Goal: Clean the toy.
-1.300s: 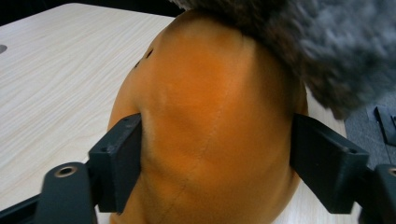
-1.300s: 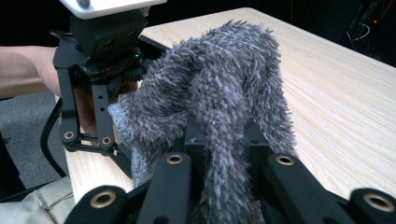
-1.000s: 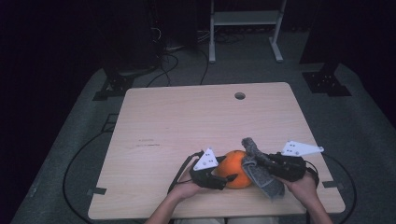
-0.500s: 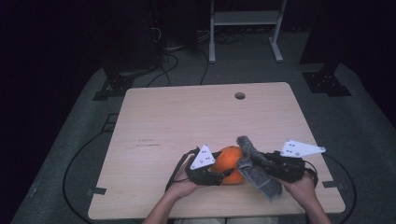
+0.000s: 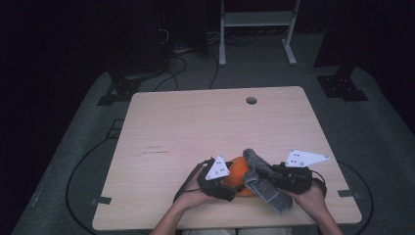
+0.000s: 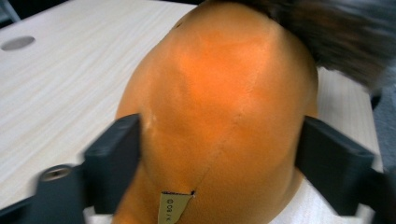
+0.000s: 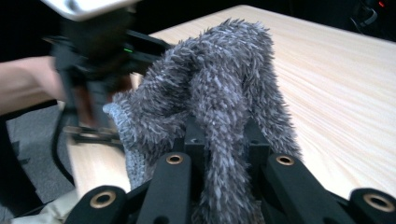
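- High view: near the front edge of the bench (image 5: 195,127), the left gripper (image 5: 218,178) and right gripper (image 5: 274,176) are meeting over an orange ball (image 5: 237,171).
- Left gripper view: the jaws are flanking the orange ball (image 6: 219,112) on both sides — they have just been opening, and whether the pads are pressing on it I cannot tell.
- Right gripper view: the jaws are clamping tight on a fuzzy grey sock (image 7: 219,107) — it is draping over the ball's right side, its cuff end lying on the bench.
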Available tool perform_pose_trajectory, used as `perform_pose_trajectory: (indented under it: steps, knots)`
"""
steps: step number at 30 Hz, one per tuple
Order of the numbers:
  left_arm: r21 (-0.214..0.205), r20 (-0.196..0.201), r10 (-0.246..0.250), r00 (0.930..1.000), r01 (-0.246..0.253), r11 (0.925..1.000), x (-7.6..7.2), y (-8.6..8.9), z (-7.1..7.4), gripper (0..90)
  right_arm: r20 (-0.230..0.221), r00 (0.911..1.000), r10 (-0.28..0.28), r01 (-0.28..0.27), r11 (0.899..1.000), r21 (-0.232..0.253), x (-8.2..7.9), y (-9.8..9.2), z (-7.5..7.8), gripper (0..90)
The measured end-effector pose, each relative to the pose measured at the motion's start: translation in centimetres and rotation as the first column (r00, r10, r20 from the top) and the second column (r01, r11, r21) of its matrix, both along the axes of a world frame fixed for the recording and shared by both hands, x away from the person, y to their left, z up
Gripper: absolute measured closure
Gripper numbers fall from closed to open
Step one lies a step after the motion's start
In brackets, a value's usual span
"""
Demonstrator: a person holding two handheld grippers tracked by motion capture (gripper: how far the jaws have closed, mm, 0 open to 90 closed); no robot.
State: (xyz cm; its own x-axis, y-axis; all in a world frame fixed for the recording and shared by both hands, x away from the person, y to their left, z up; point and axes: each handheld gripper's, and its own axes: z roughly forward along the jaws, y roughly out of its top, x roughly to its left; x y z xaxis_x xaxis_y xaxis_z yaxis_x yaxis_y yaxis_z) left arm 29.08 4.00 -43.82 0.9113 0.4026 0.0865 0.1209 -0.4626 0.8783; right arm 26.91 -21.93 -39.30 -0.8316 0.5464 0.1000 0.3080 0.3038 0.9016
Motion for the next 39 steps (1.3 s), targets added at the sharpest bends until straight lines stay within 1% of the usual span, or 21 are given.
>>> perform_pose_trajectory:
  steps: [2, 3, 5, 7, 9, 10, 12, 14, 16, 17, 19, 21, 23, 24, 25, 26, 27, 29, 33, 35, 39]
  knots:
    - [0.016, 0.039, 0.000, 0.9992, -0.001, 0.9999, -0.4, -0.1, 0.2, 30.0, 0.024, 0.9994, 0.026, -0.025, 1.000, -0.012, -0.3, 1.0, 0.4, 76.6]
    - [0.012, 0.056, -0.002, 0.9984, 0.001, 0.9999, -0.5, 0.1, 0.4, 31.7, 0.017, 0.9995, 0.027, -0.027, 1.000, -0.003, -0.2, 1.0, 0.4, 76.6]
    - [-0.010, 0.057, -0.002, 0.9984, 0.002, 0.9999, -0.5, 0.4, 0.5, 35.1, -0.004, 0.9998, 0.018, -0.018, 0.999, 0.043, 0.5, 0.2, -0.2, 76.7]
    - [-0.025, 0.053, 0.015, 0.9985, -0.014, 0.9996, -0.3, 0.6, 0.6, 36.3, -0.042, 0.9987, -0.028, 0.031, 0.997, 0.077, 1.3, -1.3, -1.1, 76.7]
    - [-0.028, 0.074, 0.035, 0.9967, -0.033, 0.9991, -0.4, 0.7, 0.9, 37.2, -0.067, 0.9930, -0.097, 0.102, 0.992, 0.072, 1.9, -2.5, -1.7, 76.8]
    - [-0.029, 0.084, 0.045, 0.9954, -0.043, 0.9987, -0.3, 0.8, 1.2, 37.5, -0.074, 0.9894, -0.125, 0.129, 0.990, 0.055, 2.0, -2.8, -1.7, 76.8]
    - [-0.029, 0.107, 0.085, 0.9906, -0.083, 0.9962, -0.2, 1.1, 1.6, 37.7, -0.064, 0.9882, -0.139, 0.143, 0.987, 0.066, 1.9, -2.9, -1.4, 76.8]
    - [-0.005, 0.147, 0.131, 0.9804, -0.132, 0.9913, -0.1, 1.1, 1.7, 37.5, -0.038, 0.9922, -0.118, 0.121, 0.991, 0.061, 2.0, -2.0, -0.8, 76.8]
    - [0.046, 0.179, 0.152, 0.9719, -0.163, 0.9855, -0.1, 1.1, 1.4, 37.1, -0.020, 0.9939, -0.108, 0.109, 0.993, 0.047, 2.4, -1.0, -0.4, 76.8]
    - [0.073, 0.185, 0.155, 0.9704, -0.171, 0.9825, -0.1, 0.9, 1.1, 36.6, -0.027, 0.9944, -0.103, 0.104, 0.993, 0.050, 2.7, -0.4, -0.2, 76.8]
    - [0.080, 0.185, 0.130, 0.9740, -0.147, 0.9860, -0.4, 0.8, 0.8, 35.9, -0.025, 0.9958, -0.088, 0.089, 0.995, 0.039, 3.4, 0.6, 0.0, 76.7]
    - [0.104, 0.162, 0.075, 0.9839, -0.093, 0.9903, -0.6, 0.7, 1.0, 32.8, -0.031, 0.9964, -0.079, 0.080, 0.996, 0.031, 4.0, 1.3, 0.1, 76.7]
    - [0.064, 0.103, 0.014, 0.9946, -0.021, 0.9977, -0.6, 1.1, 1.4, 30.6, -0.065, 0.9949, -0.077, 0.078, 0.997, 0.016, 4.7, 1.5, -0.4, 76.6]
    - [0.040, 0.088, -0.003, 0.9961, 0.000, 0.9992, -0.5, 1.5, 1.6, 29.6, -0.083, 0.9935, -0.077, 0.078, 0.997, 0.006, 4.8, 1.4, -0.8, 76.6]
    - [0.011, 0.081, -0.001, 0.9967, 0.000, 0.9999, -0.4, 1.9, 1.8, 28.5, -0.092, 0.9929, -0.075, 0.076, 0.997, -0.001, 4.7, 1.2, -1.2, 76.6]
    - [-0.039, 0.060, 0.023, 0.9979, -0.021, 0.9990, -0.1, 2.3, 2.0, 27.3, -0.100, 0.9925, -0.071, 0.071, 0.997, 0.001, 4.6, 0.9, -1.5, 76.6]
    - [-0.069, 0.036, 0.042, 0.9985, -0.039, 0.9969, 0.2, 2.5, 2.1, 25.4, -0.110, 0.9917, -0.066, 0.067, 0.998, 0.011, 4.4, 0.6, -1.9, 76.6]
    - [-0.097, 0.007, 0.060, 0.9982, -0.059, 0.9936, 0.7, 2.5, 1.9, 23.4, -0.111, 0.9927, -0.046, 0.046, 0.999, 0.001, 3.7, 0.3, -2.3, 76.6]
    - [-0.056, -0.023, 0.036, 0.9991, -0.037, 0.9977, 0.8, 1.7, 1.0, 22.9, -0.087, 0.9960, -0.021, 0.021, 1.000, -0.006, 2.8, -0.2, -2.7, 76.1]
    - [-0.056, -0.042, 0.025, 0.9988, -0.028, 0.9980, 0.7, 1.7, 0.7, 23.9, -0.082, 0.9964, -0.023, 0.021, 1.000, -0.023, 2.6, -0.7, -2.9, 76.0]
    - [-0.022, -0.073, -0.013, 0.9972, 0.011, 0.9997, 0.6, 1.9, 0.7, 25.5, -0.102, 0.9940, -0.040, 0.036, 0.999, -0.041, 2.4, -1.8, -3.5, 76.1]
